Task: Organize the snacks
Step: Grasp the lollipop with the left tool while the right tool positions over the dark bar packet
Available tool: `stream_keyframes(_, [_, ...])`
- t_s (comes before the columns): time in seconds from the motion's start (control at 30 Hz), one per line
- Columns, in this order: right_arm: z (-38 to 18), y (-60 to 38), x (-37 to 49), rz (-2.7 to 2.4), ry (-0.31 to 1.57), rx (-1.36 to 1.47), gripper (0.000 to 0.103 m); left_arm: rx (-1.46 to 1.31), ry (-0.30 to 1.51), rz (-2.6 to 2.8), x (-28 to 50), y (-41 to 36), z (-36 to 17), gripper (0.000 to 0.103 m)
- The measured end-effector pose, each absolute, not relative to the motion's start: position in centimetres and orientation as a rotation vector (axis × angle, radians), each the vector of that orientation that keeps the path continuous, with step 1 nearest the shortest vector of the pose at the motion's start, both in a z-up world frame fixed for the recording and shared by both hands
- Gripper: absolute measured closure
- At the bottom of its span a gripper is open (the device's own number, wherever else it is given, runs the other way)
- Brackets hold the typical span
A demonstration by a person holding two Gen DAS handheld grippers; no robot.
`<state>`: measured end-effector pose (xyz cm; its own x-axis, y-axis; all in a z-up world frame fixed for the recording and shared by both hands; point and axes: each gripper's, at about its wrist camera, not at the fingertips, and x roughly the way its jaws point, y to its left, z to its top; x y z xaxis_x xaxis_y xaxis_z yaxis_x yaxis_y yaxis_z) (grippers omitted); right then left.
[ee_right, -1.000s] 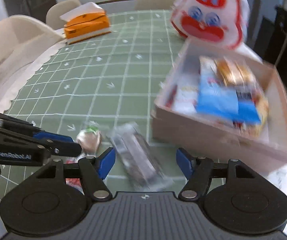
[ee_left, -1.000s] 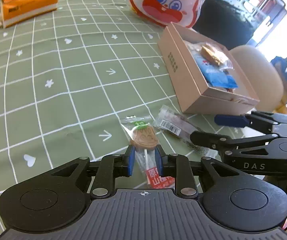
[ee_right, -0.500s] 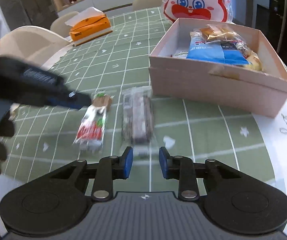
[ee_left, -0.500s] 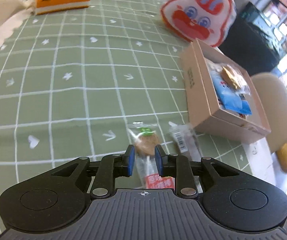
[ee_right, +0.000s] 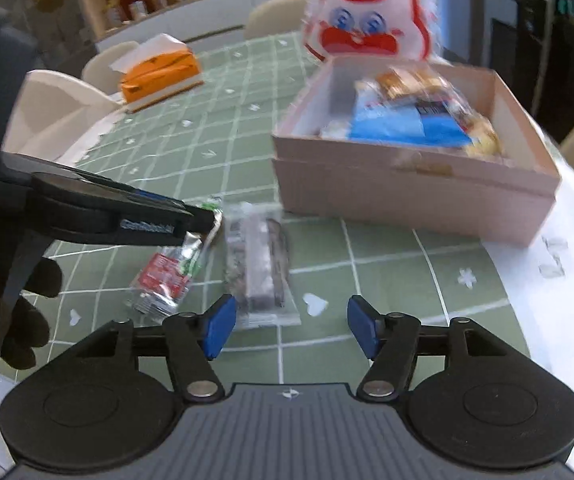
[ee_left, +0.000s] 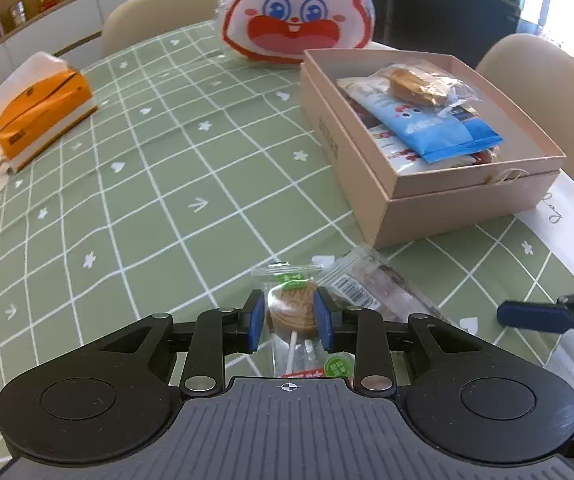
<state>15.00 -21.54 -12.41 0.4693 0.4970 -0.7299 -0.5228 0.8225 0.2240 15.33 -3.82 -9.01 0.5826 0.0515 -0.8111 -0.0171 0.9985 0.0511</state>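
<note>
Straddling the lollipop (ee_left: 290, 312) w/ your left gripper (ee_left: 290, 316): jaws are opening, pads sitting either side of the brown disc, looks like no squeeze on it. Lollipop is lying flat on the bench (ee_left: 147, 200) in its clear wrapper, stick running back toward the cam, red label end partly hidden under the gripper body.

Right gripper (ee_right: 291, 330) is opening too, jaws are standing well apart over the near end of the dark snack bar (ee_right: 257, 268). Bar is between the pads' line but pads aren't touching it; it's lying flat on the green checked cloth, just beside the lollipop pkg (ee_right: 171, 272).

Snack box (ee_left: 431, 140) is sitting just beyond both items, open top, already holding a blue packet (ee_left: 439, 128) and a clear bag of brown snacks (ee_left: 415, 84) on top of other packs.

Bunny-face bag (ee_left: 299, 12) is standing behind the box, touching or nearly so, can't tell. Orange tissue box (ee_left: 43, 116) is sitting at the far left of the bench, well apart.

Right-wrist view is blurry, so fine contact there is unclear. Your gloved hand (ee_right: 11, 312) is showing at left edge in that view.
</note>
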Motion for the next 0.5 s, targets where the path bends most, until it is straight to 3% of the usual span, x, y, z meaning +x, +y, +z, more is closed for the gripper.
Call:
stream_keyframes(0.27, [-12.9, -22.2, 14.7, 0.625, 0.900, -0.004, 0.029, -0.060, 0.933, -0.017, 15.0, -2.7, -9.2, 0.071])
stream_keyframes(0.5, [-13.3, -20.7, 13.5, 0.626, 0.855, -0.104, 0.016, 0.122, 0.904, -0.001, 14.4, -3.9, -9.3, 0.062])
